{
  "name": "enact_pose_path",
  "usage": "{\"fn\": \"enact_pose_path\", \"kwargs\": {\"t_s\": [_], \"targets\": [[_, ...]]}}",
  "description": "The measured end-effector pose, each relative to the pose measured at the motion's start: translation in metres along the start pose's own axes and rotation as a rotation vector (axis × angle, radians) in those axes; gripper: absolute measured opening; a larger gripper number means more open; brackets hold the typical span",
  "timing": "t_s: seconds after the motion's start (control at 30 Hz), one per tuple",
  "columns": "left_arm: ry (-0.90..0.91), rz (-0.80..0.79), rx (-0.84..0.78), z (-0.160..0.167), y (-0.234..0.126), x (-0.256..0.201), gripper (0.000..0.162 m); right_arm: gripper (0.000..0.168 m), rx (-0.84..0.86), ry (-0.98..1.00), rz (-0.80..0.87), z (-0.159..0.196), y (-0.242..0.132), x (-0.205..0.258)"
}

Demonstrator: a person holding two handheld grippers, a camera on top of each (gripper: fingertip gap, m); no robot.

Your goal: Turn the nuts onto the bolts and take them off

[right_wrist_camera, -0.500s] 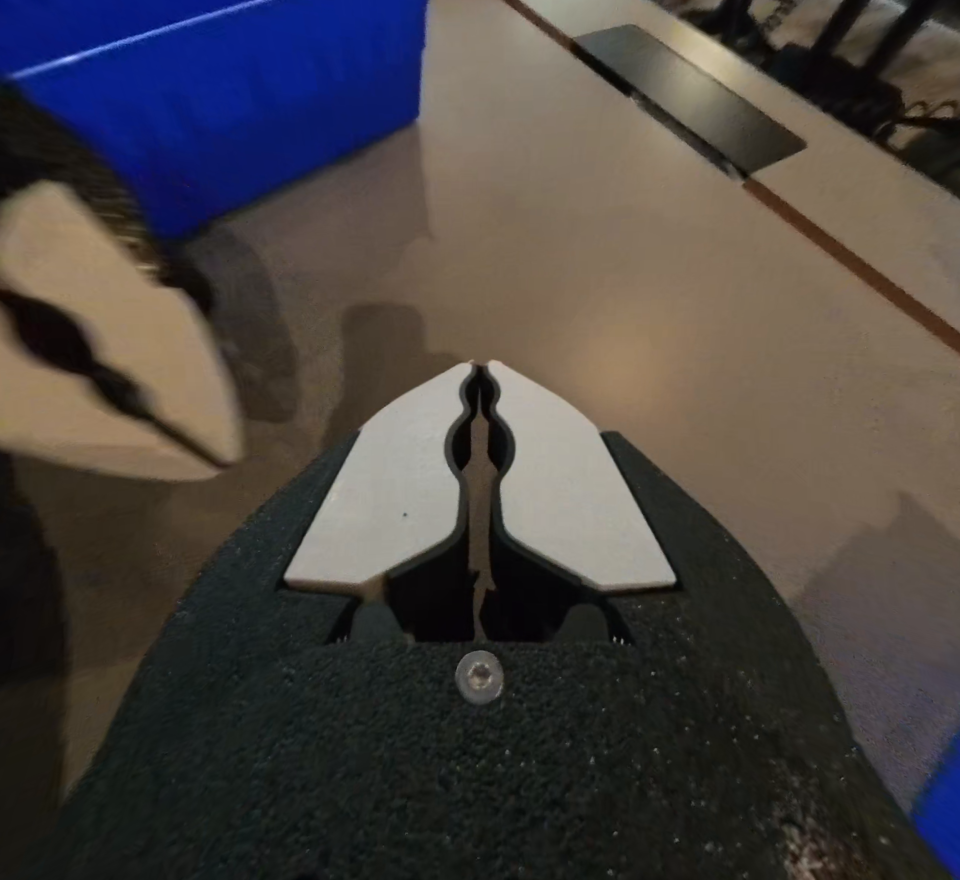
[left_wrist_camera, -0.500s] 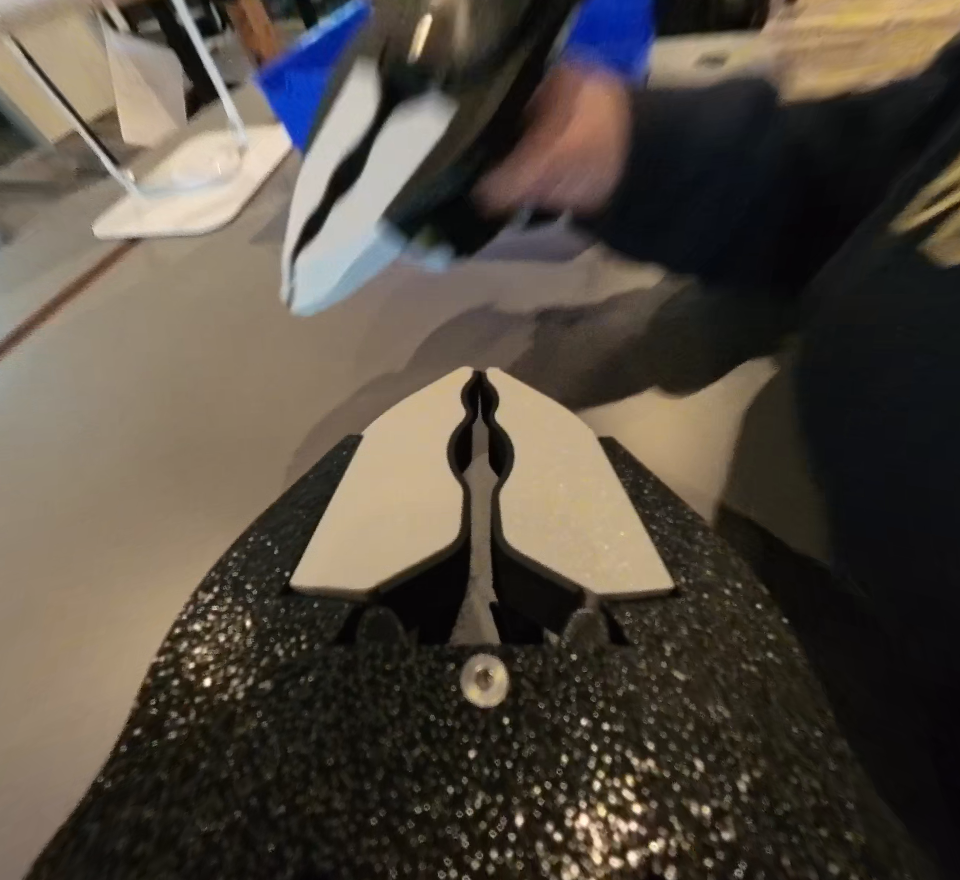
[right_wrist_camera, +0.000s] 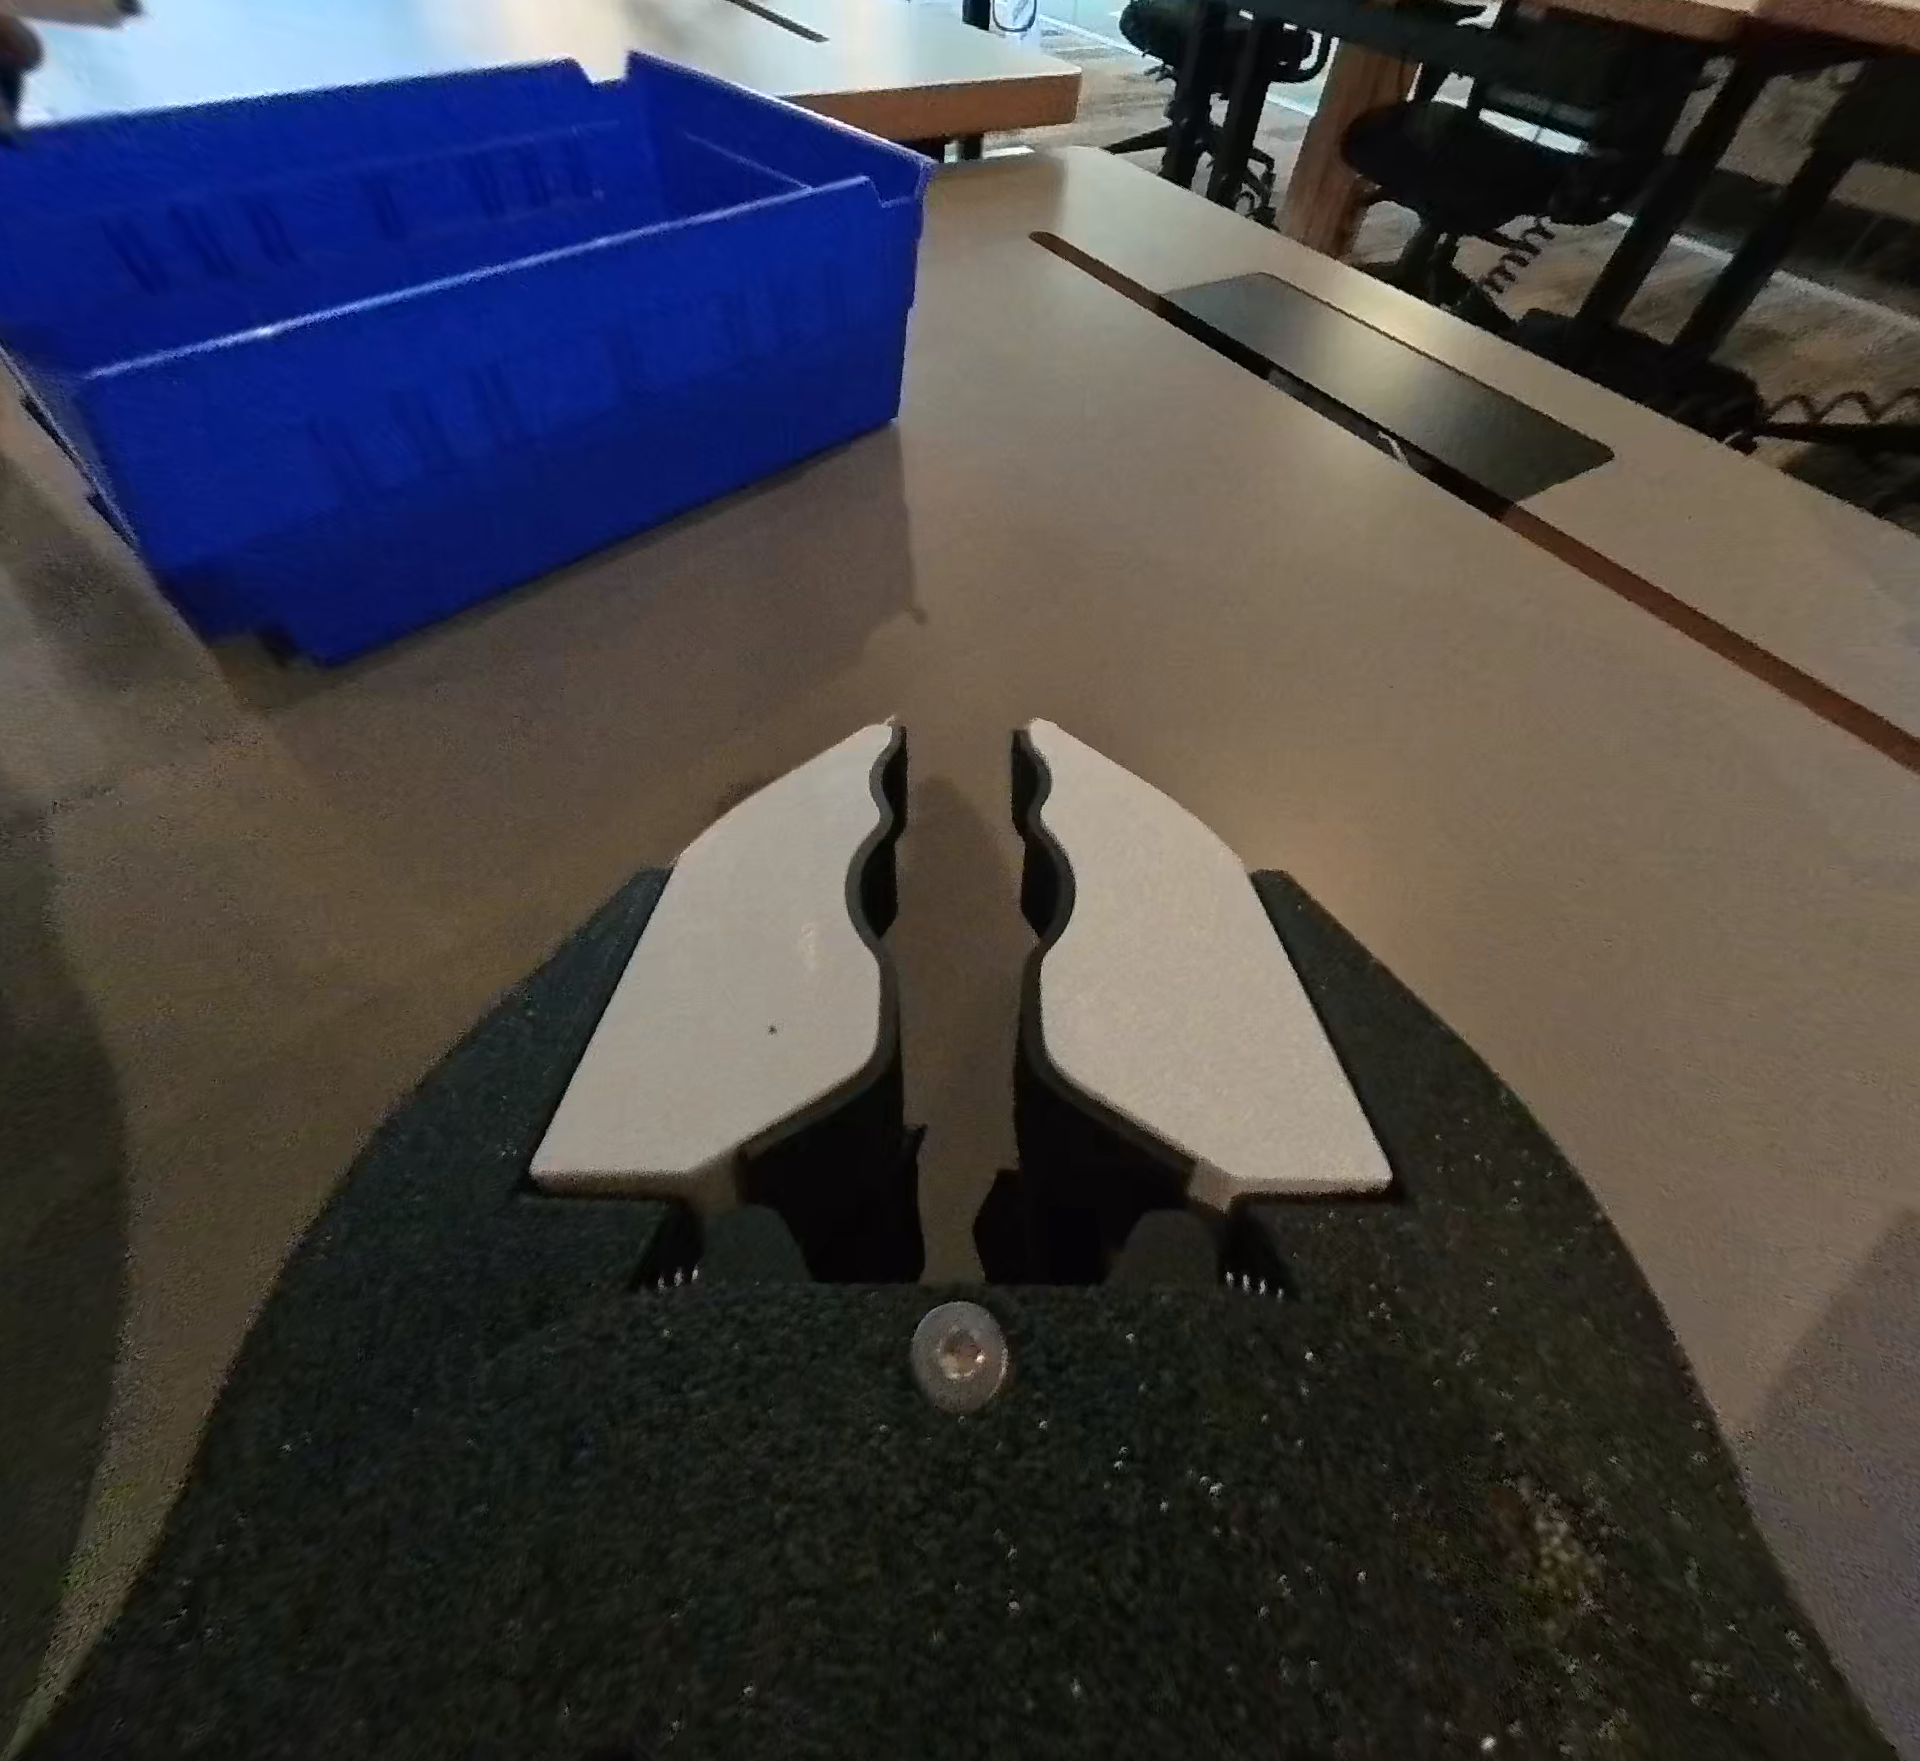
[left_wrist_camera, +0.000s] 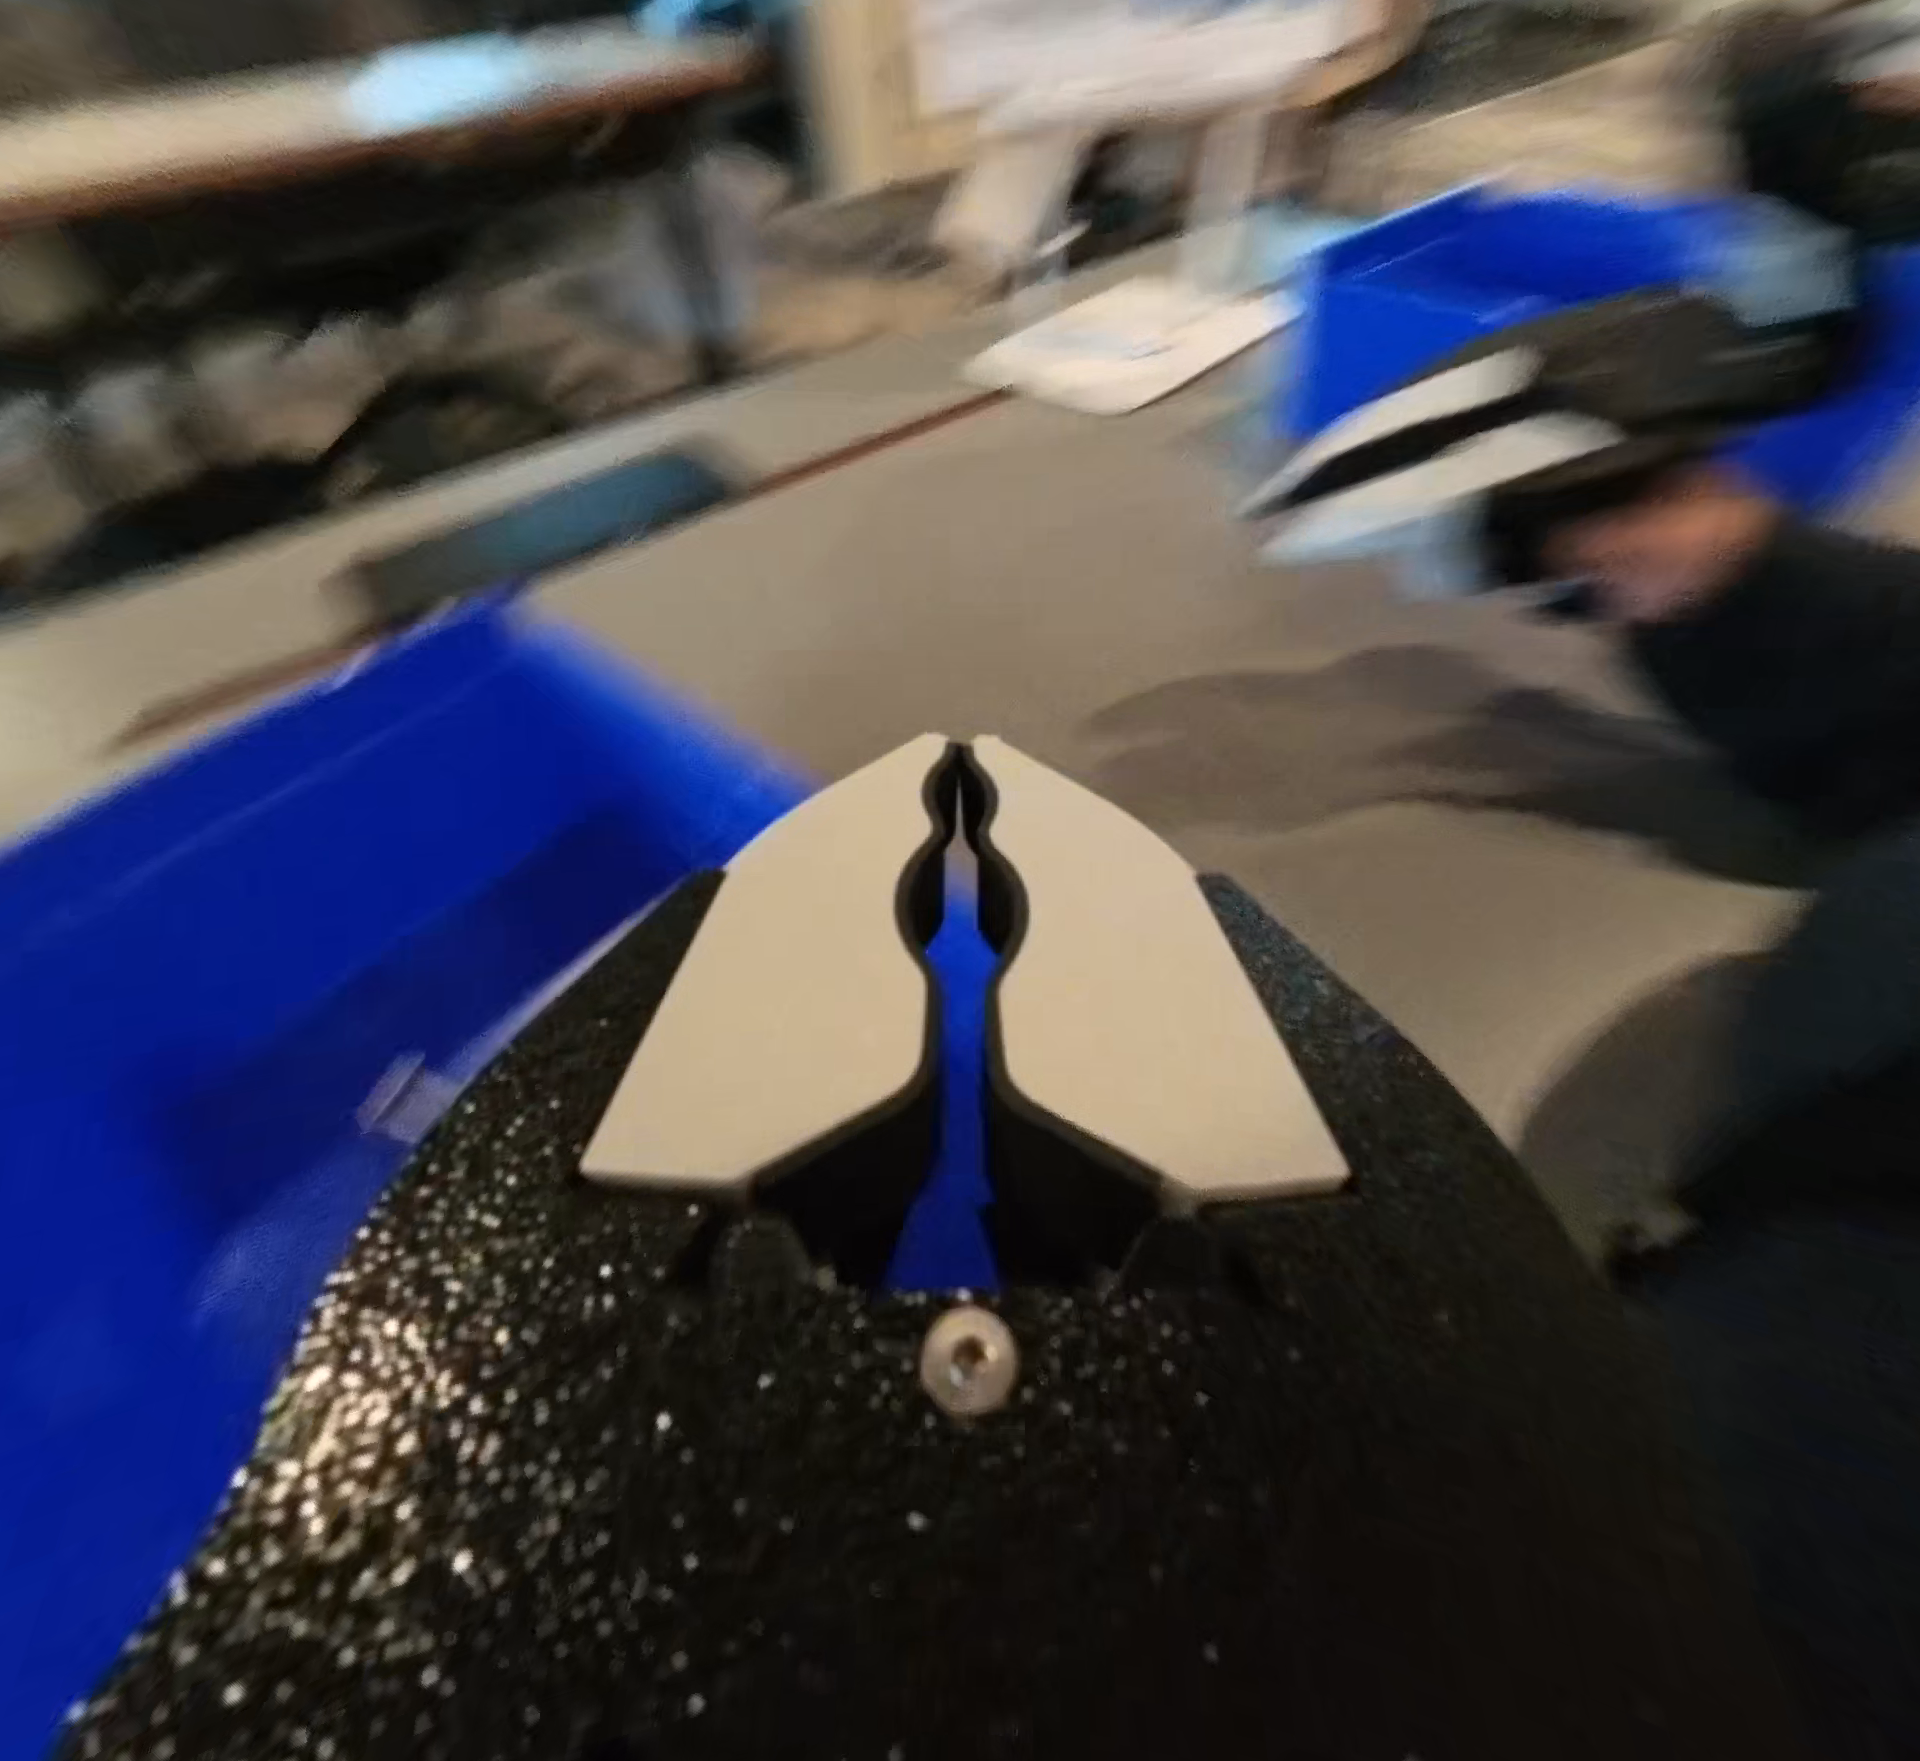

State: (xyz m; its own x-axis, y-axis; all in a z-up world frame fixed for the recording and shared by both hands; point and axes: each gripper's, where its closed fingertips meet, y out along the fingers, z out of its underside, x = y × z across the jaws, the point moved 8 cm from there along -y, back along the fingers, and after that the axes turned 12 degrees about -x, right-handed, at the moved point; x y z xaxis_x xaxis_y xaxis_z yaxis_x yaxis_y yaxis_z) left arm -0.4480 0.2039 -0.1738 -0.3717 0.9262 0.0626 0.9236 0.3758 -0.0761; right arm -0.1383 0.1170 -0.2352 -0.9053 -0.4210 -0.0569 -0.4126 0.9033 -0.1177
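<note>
No nuts or bolts show in either view. My left gripper (left_wrist_camera: pixel 961 755) is shut and empty, with its tips above the rim of a blue bin (left_wrist_camera: pixel 312 932) at the lower left; the view is heavily blurred. My right gripper (right_wrist_camera: pixel 956 735) is open with a narrow gap and empty, above the bare brown table (right_wrist_camera: pixel 1195 672). It also shows blurred in the left wrist view (left_wrist_camera: pixel 1262 516), held by a hand at the right. A blue bin (right_wrist_camera: pixel 468 309) stands ahead and to the left of it; the part of its inside that shows is empty.
A second blue bin (left_wrist_camera: pixel 1455 288) sits behind the right gripper. A black inset panel (right_wrist_camera: pixel 1382 381) and a brown seam lie at the table's right. A person's dark sleeve (left_wrist_camera: pixel 1766 724) is at the right. Other tables and chairs stand beyond. Tip to tip, the grippers are about 25 cm apart.
My right gripper has opened and drawn back from the blue bin. My left gripper has swung left over a blue bin and no longer shows in the right wrist view.
</note>
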Motion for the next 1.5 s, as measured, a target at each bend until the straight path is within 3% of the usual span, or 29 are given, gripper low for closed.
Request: {"fn": "enact_pose_path", "kwargs": {"t_s": [0.1,0.2,0.33,0.7,0.93,1.13,1.23,1.33,1.5], "targets": [[-0.078,-0.106,0.179,0.028,-0.011,0.037,0.0,0.02,0.002,-0.032,0.016,-0.002,-0.001,0.001],[-0.174,-0.186,0.372,0.057,-0.013,0.062,0.029,0.02,0.0,-0.042,0.013,-0.002,0.0,0.003],[-0.21,-0.222,0.542,0.084,-0.009,0.077,0.039,0.022,0.002,-0.036,-0.003,0.0,0.003,0.006],[-0.154,-0.255,0.716,0.102,0.008,0.085,0.019,0.025,0.004,-0.002,-0.064,0.005,0.01,0.013],[-0.017,-0.352,0.772,0.092,0.008,0.086,0.018,0.025,0.001,-0.042,-0.022,0.0,0.005,0.009],[0.22,-0.415,0.518,0.016,0.009,0.054,0.018,0.016,-0.061,0.031,-0.024,-0.009,-0.005,0.006],[0.269,-0.297,0.434,-0.011,0.024,0.024,0.017,0.018,-0.107,0.107,-0.027,-0.01,-0.009,0.001],[0.19,-0.076,0.376,-0.023,0.045,-0.01,0.017,0.021,-0.16,0.176,-0.019,-0.012,-0.014,-0.006],[0.137,0.306,0.38,-0.015,0.087,-0.07,0.017,0.029,-0.241,0.242,0.008,-0.014,-0.02,-0.014]]}}
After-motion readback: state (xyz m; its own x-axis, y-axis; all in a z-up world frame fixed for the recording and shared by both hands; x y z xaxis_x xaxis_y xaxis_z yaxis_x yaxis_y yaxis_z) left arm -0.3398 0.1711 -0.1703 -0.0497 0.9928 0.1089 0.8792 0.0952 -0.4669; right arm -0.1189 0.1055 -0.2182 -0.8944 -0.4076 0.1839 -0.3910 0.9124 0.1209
